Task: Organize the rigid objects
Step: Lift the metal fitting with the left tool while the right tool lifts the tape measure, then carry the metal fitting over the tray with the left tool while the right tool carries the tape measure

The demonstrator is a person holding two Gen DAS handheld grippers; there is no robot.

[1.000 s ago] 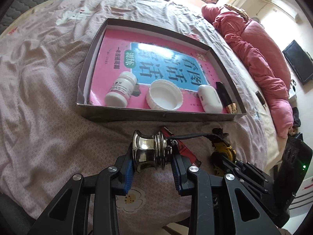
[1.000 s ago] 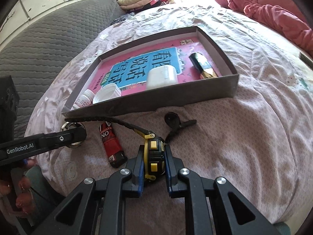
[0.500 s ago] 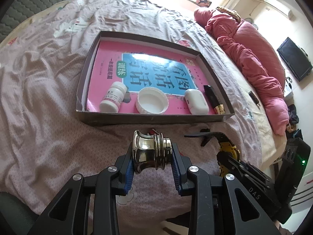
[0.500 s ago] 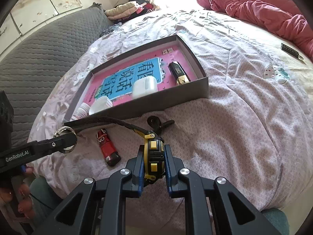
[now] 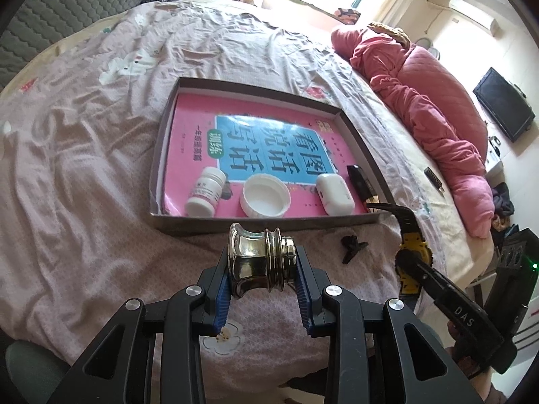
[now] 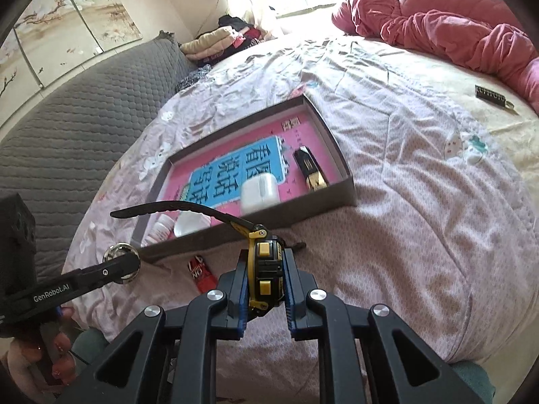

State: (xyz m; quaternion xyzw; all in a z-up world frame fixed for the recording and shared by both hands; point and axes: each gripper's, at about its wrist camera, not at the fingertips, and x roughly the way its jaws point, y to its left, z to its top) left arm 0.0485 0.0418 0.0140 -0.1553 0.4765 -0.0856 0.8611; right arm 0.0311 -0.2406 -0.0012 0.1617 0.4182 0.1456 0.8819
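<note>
My left gripper (image 5: pixel 263 269) is shut on a shiny metal knob (image 5: pixel 261 259), held above the bedspread just in front of the grey tray (image 5: pixel 262 227). My right gripper (image 6: pixel 266 277) is shut on a yellow-and-black watch (image 6: pixel 264 269), its black strap (image 6: pixel 175 208) arching out to the left over the tray's near wall. The tray (image 6: pixel 348 185) holds a pink book (image 5: pixel 269 144), a white pill bottle (image 5: pixel 206 191), a white lid (image 5: pixel 265 199), a white earbud case (image 5: pixel 334 193) and a black-and-gold lighter (image 5: pixel 360 181). The watch (image 5: pixel 411 259) also shows at the right of the left wrist view.
On the pink bedspread in front of the tray lie a red lighter (image 6: pixel 201 271) and a small black clip (image 5: pixel 352 244). A pink quilt (image 5: pixel 434 101) is bunched at the far right. A dark key tag (image 6: pixel 492 96) lies on the bed. A grey headboard (image 6: pixel 77 107) stands to the left.
Both grippers have risen from the bed with their loads, so the tray looks smaller and farther. The watch strap now hangs over the tray's near wall.
</note>
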